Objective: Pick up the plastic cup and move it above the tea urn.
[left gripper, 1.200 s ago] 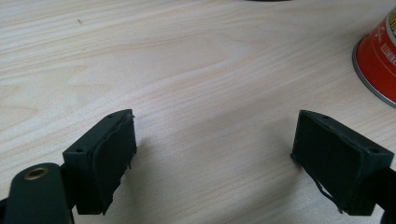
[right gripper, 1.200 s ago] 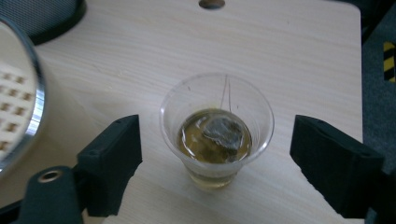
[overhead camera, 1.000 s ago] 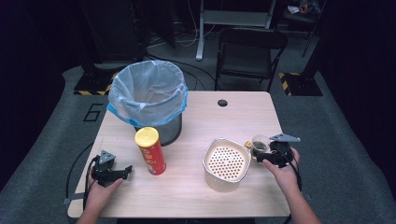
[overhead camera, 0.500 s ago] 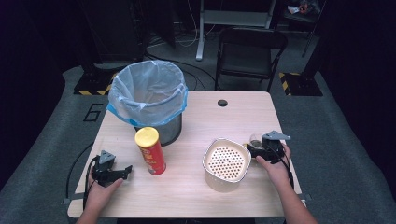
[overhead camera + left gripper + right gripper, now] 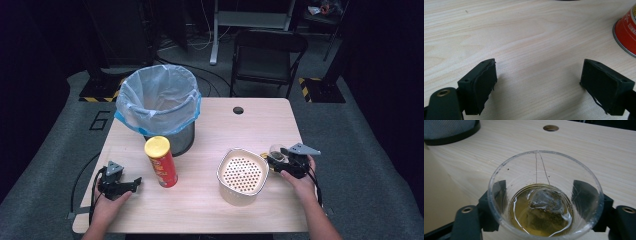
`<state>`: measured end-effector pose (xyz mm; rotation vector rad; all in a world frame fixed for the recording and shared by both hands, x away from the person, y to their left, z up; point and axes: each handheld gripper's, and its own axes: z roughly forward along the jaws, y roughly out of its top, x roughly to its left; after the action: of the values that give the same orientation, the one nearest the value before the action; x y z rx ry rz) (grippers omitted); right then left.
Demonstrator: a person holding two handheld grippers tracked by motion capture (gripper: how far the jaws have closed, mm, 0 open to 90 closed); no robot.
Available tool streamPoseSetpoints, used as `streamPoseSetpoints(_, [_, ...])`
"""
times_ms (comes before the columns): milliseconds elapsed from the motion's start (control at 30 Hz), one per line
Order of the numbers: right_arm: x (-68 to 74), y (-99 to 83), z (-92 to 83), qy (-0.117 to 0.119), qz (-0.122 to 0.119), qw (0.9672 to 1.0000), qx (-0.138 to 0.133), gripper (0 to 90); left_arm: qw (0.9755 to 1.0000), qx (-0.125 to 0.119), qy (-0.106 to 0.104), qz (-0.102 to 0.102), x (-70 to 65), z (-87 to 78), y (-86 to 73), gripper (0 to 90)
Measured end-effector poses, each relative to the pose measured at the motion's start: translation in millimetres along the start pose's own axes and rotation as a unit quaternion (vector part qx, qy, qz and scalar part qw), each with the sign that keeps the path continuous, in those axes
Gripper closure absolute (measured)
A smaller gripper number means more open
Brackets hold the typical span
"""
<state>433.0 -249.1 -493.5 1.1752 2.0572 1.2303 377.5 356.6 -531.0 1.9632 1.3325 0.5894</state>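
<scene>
A clear plastic cup (image 5: 544,195) holding amber tea and a soaked teabag sits between the jaws of my right gripper (image 5: 541,188), which is shut on it. From above, the cup (image 5: 276,151) and right gripper (image 5: 278,161) are just right of a cream perforated basket (image 5: 220,172). My left gripper (image 5: 131,184) rests open on the table at front left, with nothing between its jaws and bare wood under them (image 5: 537,75). A red chips can (image 5: 161,162) with a yellow lid stands upright to its right, and the can's base (image 5: 626,35) is close by.
A mesh bin with a blue-white liner (image 5: 157,100) stands at back left, its base (image 5: 449,130) visible. The basket's wall (image 5: 439,195) is close on the cup's left. A cable hole (image 5: 238,110) lies at the table's back. A chair (image 5: 267,55) stands beyond.
My right gripper with the cup has shifted slightly beside the basket. The left gripper and the can have not moved.
</scene>
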Motion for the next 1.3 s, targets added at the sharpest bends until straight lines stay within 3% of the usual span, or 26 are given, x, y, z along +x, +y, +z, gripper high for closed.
streamPoseSetpoints(100, [0.3, -0.4, -0.2, 0.001, -0.004, 1.0, -0.002, 28.5, 1.0, 0.0, 0.0, 0.0, 0.0, 0.0, 0.0, 13.0])
streamPoseSetpoints(167, [3.5, -0.3, 0.5, -0.008, -0.034, 0.9994, -0.006, 28.9, 1.0, 0.0, 0.0, 0.0, 0.0, 0.0, 0.0, 13.0])
streamPoseSetpoints(233, [4.8, -0.4, 1.6, -0.012, -0.049, 0.9987, -0.009, 29.0, 1.0, 0.0, 0.0, 0.0, 0.0, 0.0, 0.0, 13.0])
streamPoseSetpoints(500, [-1.4, -1.5, 4.7, -0.002, -0.023, 0.9996, -0.019, 30.8, 1.0, 0.0, 0.0, 0.0, 0.0, 0.0, 0.0, 13.0])
streamPoseSetpoints(733, [2.7, 6.1, 1.3, 0.01, -0.014, 0.9998, -0.015, 32.1, 1.0, 0.0, 0.0, 0.0, 0.1, 0.0, 0.0, 13.0])
streamPoseSetpoints(867, [7.9, 24.7, -6.8, 0.017, -0.036, 0.9989, -0.026, 32.3, 1.0, 0.0, 0.0, 0.0, 0.0, 0.0, 0.0, 13.0])
streamPoseSetpoints(967, [13.5, 47.9, -12.2, 0.034, -0.066, 0.997, -0.022, 33.1, 1.0, 0.0, 0.0, 0.0, 0.0, 0.0, 0.0, 13.0])
streamPoseSetpoints(1067, [16.9, 62.1, -13.7, 0.041, -0.078, 0.9959, -0.02, 33.4, 1.0, 0.0, 0.0, 0.0, 0.0, 0.0, 0.0, 13.0])
streamPoseSetpoints(1167, [22.4, 87.5, -16.3, 0.06, -0.098, 0.9927, -0.038, 33.9, 1.0, 0.0, 0.0, 0.0, 0.0, 0.0, 0.0, 13.0])
streamPoseSetpoints(1267, [24.9, 99.4, -17.3, 0.072, -0.106, 0.9907, -0.047, 34.1, 1.0, 0.0, 0.0, 0.0, 0.0, 0.0, 0.0, 13.0])
streamPoseSetpoints(1300, [26.8, 110.4, -17.0, 0.086, -0.11, 0.9887, -0.053, 34.5, 1.0, 0.0, 0.0, 0.0, 0.0, 0.0, 0.0, 13.0])
